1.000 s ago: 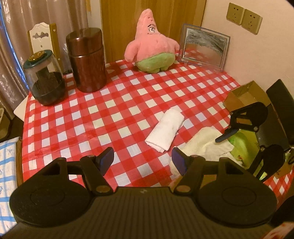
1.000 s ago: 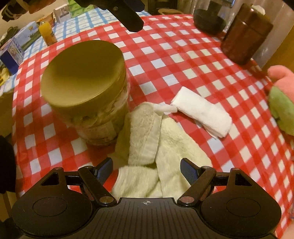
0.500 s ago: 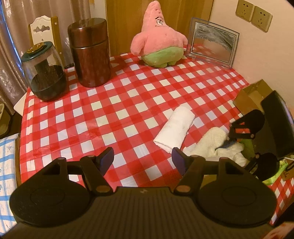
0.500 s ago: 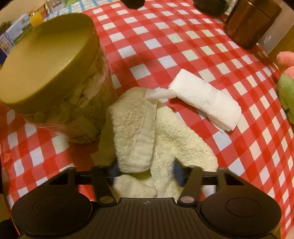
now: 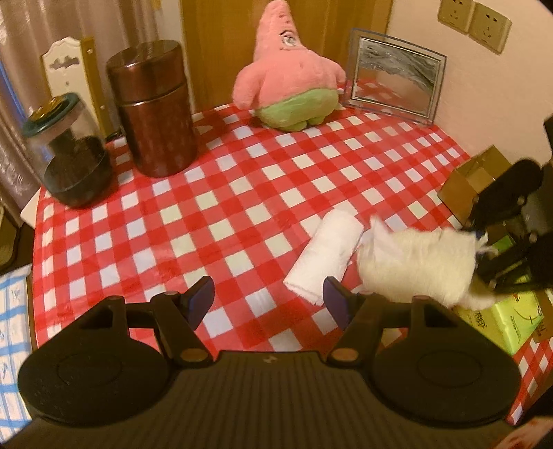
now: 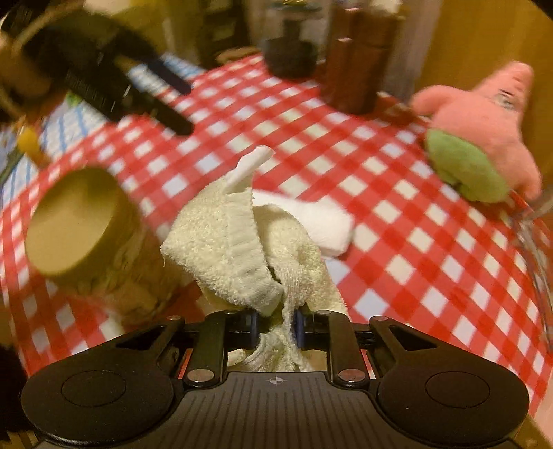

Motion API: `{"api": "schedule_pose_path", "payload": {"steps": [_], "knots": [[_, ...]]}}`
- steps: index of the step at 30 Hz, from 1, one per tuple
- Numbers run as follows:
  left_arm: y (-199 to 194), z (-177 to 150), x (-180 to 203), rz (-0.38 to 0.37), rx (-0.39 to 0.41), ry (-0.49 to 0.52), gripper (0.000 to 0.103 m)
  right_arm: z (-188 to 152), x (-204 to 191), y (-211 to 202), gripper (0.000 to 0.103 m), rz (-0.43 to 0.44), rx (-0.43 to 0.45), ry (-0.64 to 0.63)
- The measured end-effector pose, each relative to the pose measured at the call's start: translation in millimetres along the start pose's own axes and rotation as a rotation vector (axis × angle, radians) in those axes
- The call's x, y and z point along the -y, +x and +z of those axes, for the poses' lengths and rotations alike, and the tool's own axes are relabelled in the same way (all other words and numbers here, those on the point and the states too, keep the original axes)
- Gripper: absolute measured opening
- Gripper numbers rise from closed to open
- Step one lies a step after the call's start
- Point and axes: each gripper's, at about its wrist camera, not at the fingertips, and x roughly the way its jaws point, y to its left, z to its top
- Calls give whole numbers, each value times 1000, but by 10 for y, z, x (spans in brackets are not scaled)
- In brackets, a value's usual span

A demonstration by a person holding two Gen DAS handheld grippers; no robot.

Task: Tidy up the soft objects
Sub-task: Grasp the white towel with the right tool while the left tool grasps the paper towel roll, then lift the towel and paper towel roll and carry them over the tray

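Red-and-white checked oilcloth (image 5: 242, 193) covered the table, which stood in a warm-lit corner against a wooden door and a pale wall with two sockets (image 5: 473, 20).

The right gripper (image 6: 274, 328) had its jaws closing on a bunched fold of the cream terry towel (image 6: 242, 248), the pads already pinching the cloth narrowly. The rest of the towel hung forward in loose folds. That pinch at one gathered edge looked chosen so the towel could be raised clear of the table and shaken or moved as one piece. In the left wrist view it appeared lifted just beside the rolled white cloth (image 5: 325, 255), which lay on the checks, tidy.

The left gripper (image 5: 269, 302) hovered with its jaws standing wide and nothing between them, low over the oilcloth near the rolled cloth, probably waiting to take a free corner.

A pink starfish plush (image 5: 290, 79) sat upright at the far edge by a clear photo frame (image 5: 394, 76). A brown canister (image 5: 155, 107) and a glass jar with dark contents (image 5: 69, 152) stood at the far left. A gold-lidded jar (image 6: 79, 228) stood just beside the towel, close enough to be knocked.
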Motion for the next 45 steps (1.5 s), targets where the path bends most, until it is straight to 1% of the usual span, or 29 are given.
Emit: {"api": "schedule_pose_path", "payload": {"steps": [5, 7, 10, 13, 16, 20, 28, 33, 37, 39, 40, 43, 45], "knots": [[121, 139, 87, -28, -10, 41, 68, 72, 338, -208, 20, -72, 67, 210], [199, 183, 134, -43, -19, 64, 70, 95, 475, -265, 20, -99, 87, 268], [356, 224, 234, -74, -42, 120, 72, 88, 614, -322, 20, -140, 104, 318], [552, 226, 333, -97, -77, 183, 75, 56, 706, -340, 20, -153, 112, 359], [758, 219, 408, -112, -115, 241, 75, 26, 757, -306, 20, -149, 115, 376], [970, 231, 467, -121, -145, 304, 75, 6, 805, -223, 20, -154, 112, 407], [1283, 344, 491, -179, -183, 335, 73, -20, 820, -56, 20, -129, 118, 425], [1451, 368, 549, -213, -220, 354, 65, -29, 829, 17, 20, -122, 121, 429], [1533, 390, 598, -231, -235, 373, 61, -47, 845, 54, 20, -117, 122, 434], [1559, 396, 607, -232, -236, 376, 60, -53, 840, 68, 20, -116, 118, 431], [1574, 396, 608, -232, -241, 379, 57, -54, 840, 73, 20, -114, 117, 431], [1615, 397, 604, -229, -255, 379, 56, -52, 845, 80, 20, -111, 115, 428], [1620, 396, 601, -234, -256, 382, 50, -46, 851, 78, 20, -114, 117, 431]]}}
